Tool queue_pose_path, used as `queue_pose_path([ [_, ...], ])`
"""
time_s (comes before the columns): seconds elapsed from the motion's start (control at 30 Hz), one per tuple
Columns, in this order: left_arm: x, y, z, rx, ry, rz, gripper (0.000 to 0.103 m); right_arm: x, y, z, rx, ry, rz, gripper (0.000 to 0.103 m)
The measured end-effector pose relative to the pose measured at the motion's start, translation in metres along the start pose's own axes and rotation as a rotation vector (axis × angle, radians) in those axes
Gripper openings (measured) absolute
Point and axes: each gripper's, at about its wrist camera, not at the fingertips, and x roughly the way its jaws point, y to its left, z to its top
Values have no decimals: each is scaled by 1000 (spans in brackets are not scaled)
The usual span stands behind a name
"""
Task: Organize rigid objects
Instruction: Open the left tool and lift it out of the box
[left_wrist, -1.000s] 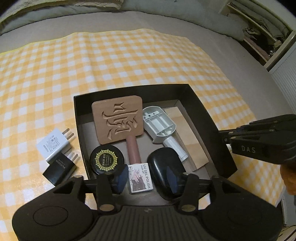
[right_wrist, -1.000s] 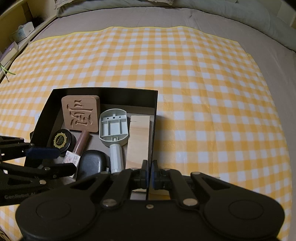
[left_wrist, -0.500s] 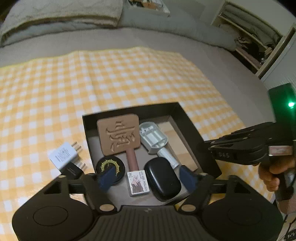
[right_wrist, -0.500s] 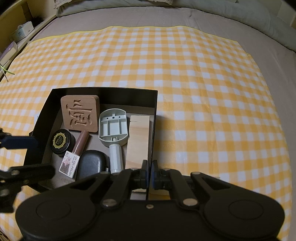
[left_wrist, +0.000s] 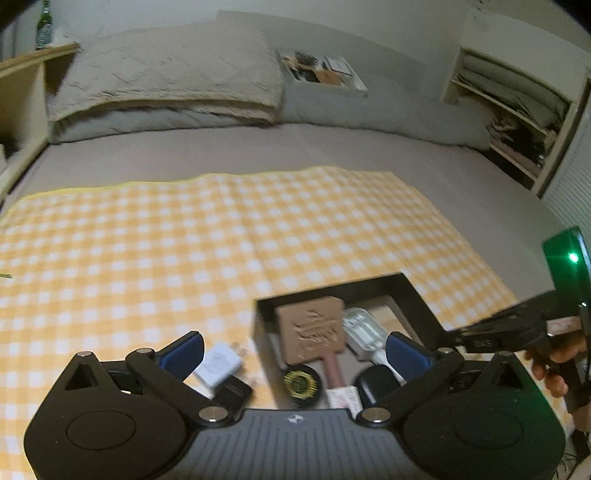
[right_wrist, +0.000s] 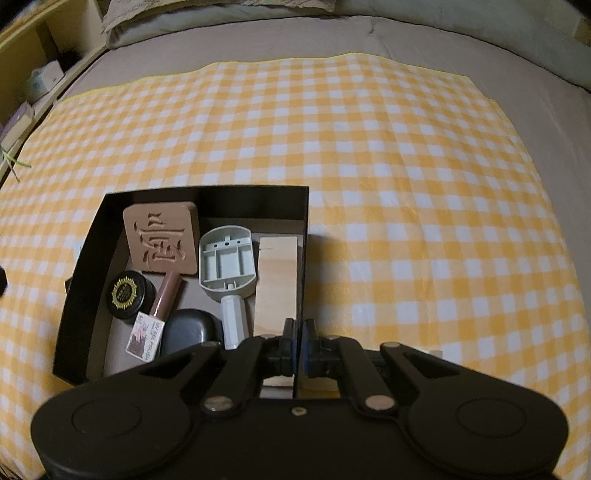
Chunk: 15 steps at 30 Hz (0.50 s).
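A black box (right_wrist: 255, 197) on the checked cloth holds a carved wooden block (right_wrist: 160, 238), a grey plastic part (right_wrist: 227, 267), a light wood block (right_wrist: 277, 284), a round black jar (right_wrist: 127, 297), a gel polish bottle (right_wrist: 155, 321) and a black case (right_wrist: 190, 330). My right gripper (right_wrist: 297, 341) is shut on the box's right wall. My left gripper (left_wrist: 291, 350) is open and empty, raised above the box's (left_wrist: 413, 295) left side. A white charger (left_wrist: 218, 363) and a black charger (left_wrist: 232, 393) lie on the cloth left of the box.
The yellow checked cloth (left_wrist: 184, 251) covers a grey bed. Pillows and a folded blanket (left_wrist: 166, 74) lie at the far end. Shelves (left_wrist: 517, 110) stand at the right, a wooden shelf (right_wrist: 33, 85) at the left.
My left gripper has lifted up and back from the box and opened wider; its view now tilts toward the bed's far end. My right gripper stays clamped on the box wall.
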Motion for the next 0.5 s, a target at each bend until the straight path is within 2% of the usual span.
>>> queue_pose_path([
  [0.2,-9,27,0,-2,-40,63,103,-3,-1,0,7,1,-1,3],
  [0.33,-5,45,-4,7,-40,112,103,-5,-1,-1,2,0,-4,3],
  [0.5,7,60,-14,104,-9,140,103,-4,0,-2,-13,5,-11,3],
])
